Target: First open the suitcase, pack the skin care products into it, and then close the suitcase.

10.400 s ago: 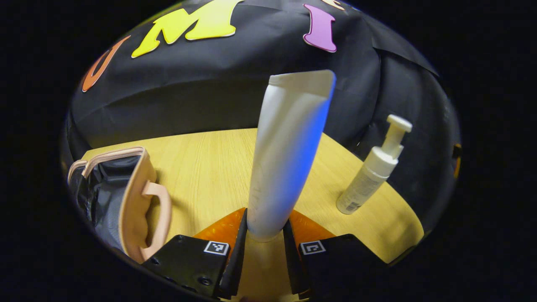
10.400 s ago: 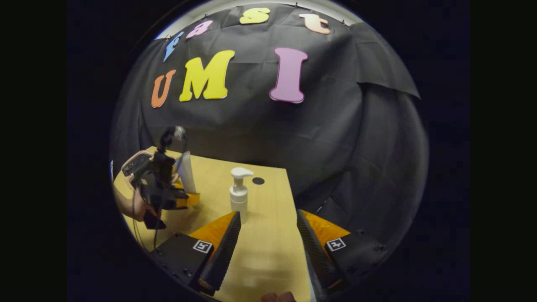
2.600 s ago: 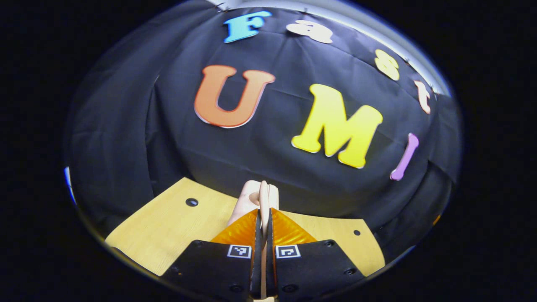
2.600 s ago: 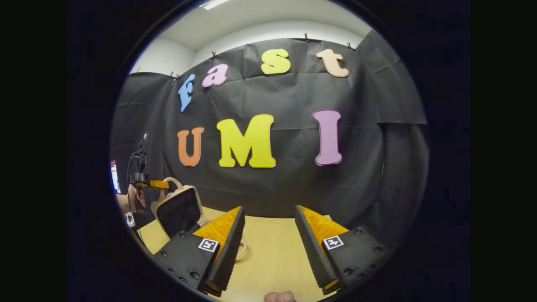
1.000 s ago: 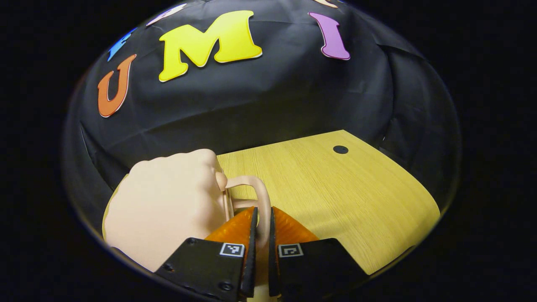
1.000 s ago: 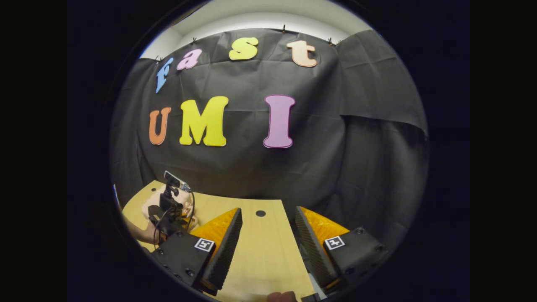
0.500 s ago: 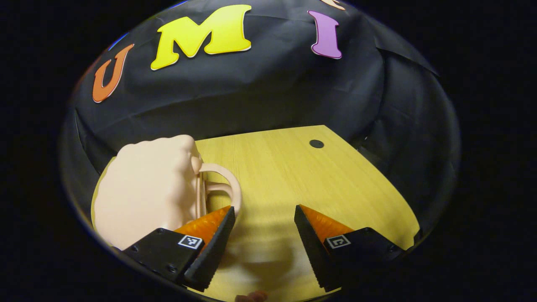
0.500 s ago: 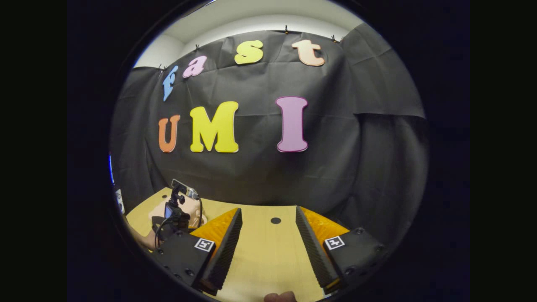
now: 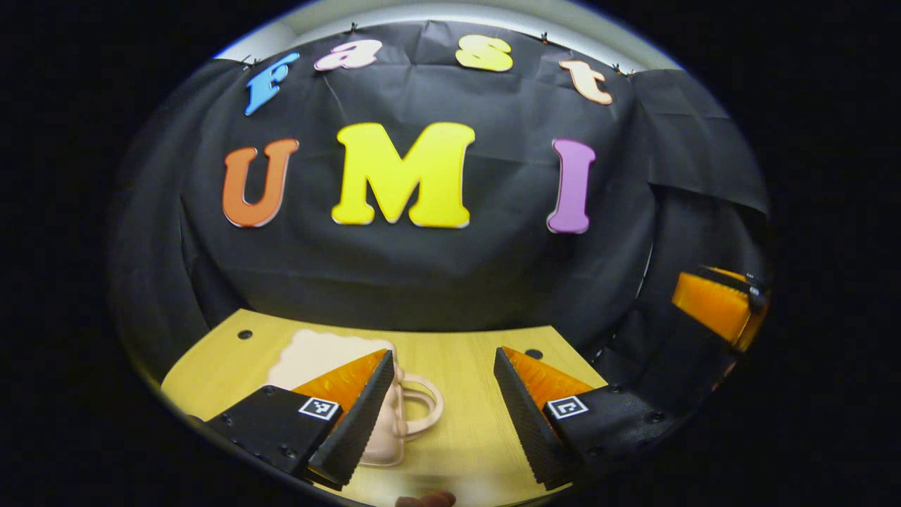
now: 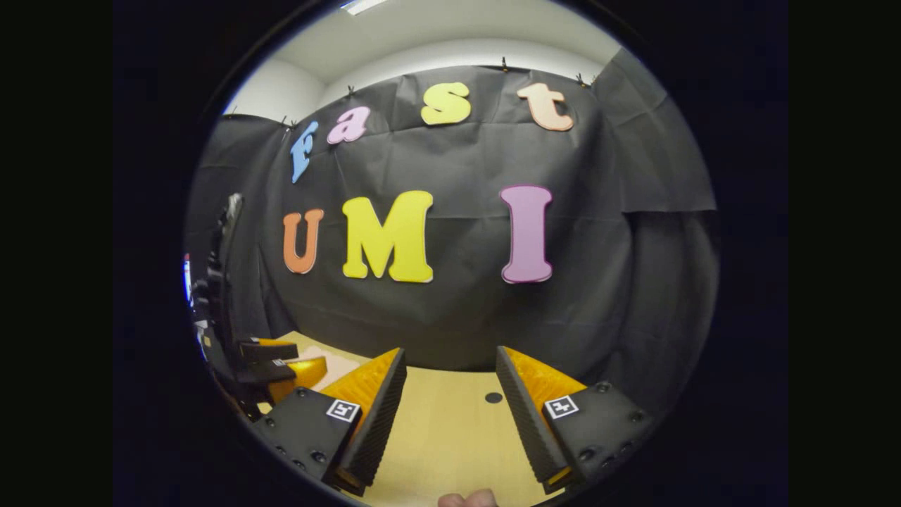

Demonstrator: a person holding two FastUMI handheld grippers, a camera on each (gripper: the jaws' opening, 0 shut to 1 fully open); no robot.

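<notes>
In the left gripper view we look forward and level from low above the wooden table, facing the black cloth wall, with the closed suitcase close below. In the right gripper view we face the same wall from farther right; both share the table and suitcase.

The table looks like pale wood-grain laminate, smooth with a faint sheen. On it, at about seven o'clock in the left gripper view, the suitcase has a smooth, matt plastic or leatherette shell and handle; which of the two cannot be told. The booth wall is matt black cloth, creased. The left gripper has finely ribbed fingers.
</notes>
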